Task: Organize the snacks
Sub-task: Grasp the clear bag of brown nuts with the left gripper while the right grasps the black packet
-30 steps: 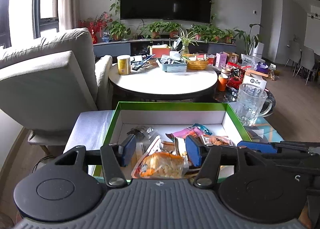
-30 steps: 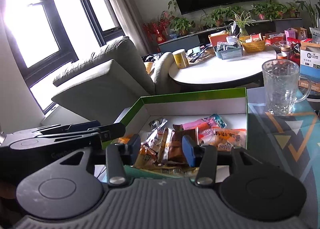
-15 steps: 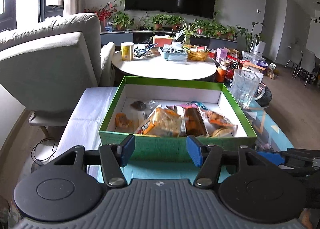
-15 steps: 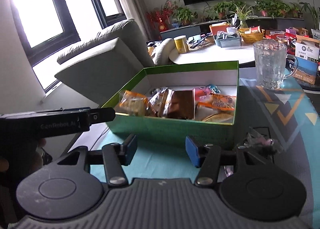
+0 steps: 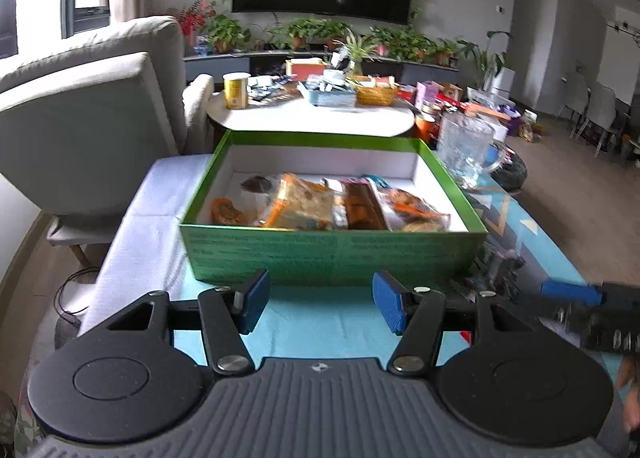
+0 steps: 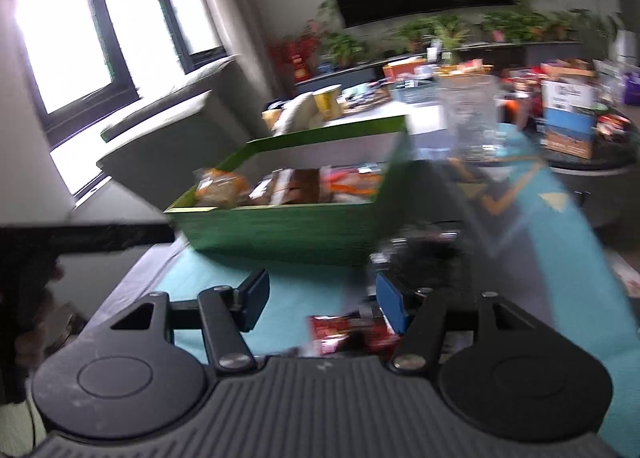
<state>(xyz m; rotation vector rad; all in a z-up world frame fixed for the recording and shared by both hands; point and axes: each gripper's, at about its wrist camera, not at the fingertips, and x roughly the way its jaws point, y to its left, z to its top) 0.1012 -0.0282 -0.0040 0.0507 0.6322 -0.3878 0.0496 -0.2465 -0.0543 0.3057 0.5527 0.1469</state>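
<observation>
Left claw [image 5: 318,306]: spread wide, empty, near side of green box [image 5: 332,254].
Right claw [image 6: 320,304]: released, blue fingers apart, above red snack packet [image 6: 348,332].
Surface [image 5: 320,322]: teal-covered.

A green cardboard box with a white inside [image 5: 332,254] is seen on a teal patterned table mat [image 5: 320,322], with several plastic-wrapped snack packets [image 5: 320,205] laid across its floor. The left gripper [image 5: 320,304] is held just short of the box's near wall, its blue-padded jaws spread apart with nothing between them. A clear glass mug [image 5: 466,149] is set beside the box's far right corner.
</observation>
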